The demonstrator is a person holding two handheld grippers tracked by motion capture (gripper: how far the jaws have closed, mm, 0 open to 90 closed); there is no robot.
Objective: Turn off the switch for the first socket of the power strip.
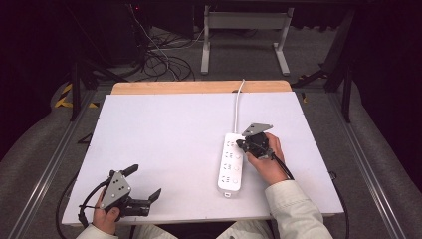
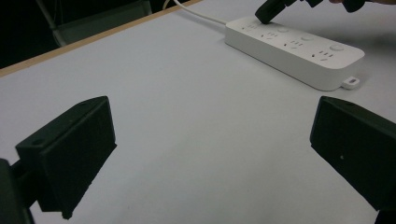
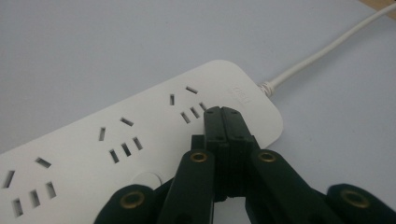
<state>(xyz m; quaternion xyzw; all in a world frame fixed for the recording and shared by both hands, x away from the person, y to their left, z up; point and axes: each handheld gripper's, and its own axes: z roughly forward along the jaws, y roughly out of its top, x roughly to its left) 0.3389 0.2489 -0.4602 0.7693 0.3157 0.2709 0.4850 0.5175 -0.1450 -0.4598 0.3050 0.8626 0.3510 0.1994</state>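
A white power strip [image 1: 231, 162] lies lengthwise on the right half of the white table [image 1: 164, 129], and its white cord [image 1: 238, 102] runs off the far edge. My right gripper [image 1: 242, 144] is shut with nothing between its jaws. Its joined tips [image 3: 222, 113] rest on top of the strip [image 3: 116, 140], at the end near the cord [image 3: 317, 56] and beside the last socket group. My left gripper [image 1: 144, 183] hovers at the front left corner, jaws wide open and empty. From there [image 2: 205, 144] the strip [image 2: 294, 51] lies far ahead, with the right gripper [image 2: 268, 11] on it.
A wooden strip [image 1: 199, 87] borders the table's far edge. Beyond it stand a white metal frame [image 1: 244, 35] and loose cables [image 1: 159, 59] on the floor. A round button [image 3: 147, 179] sits on the strip just left of my right jaws.
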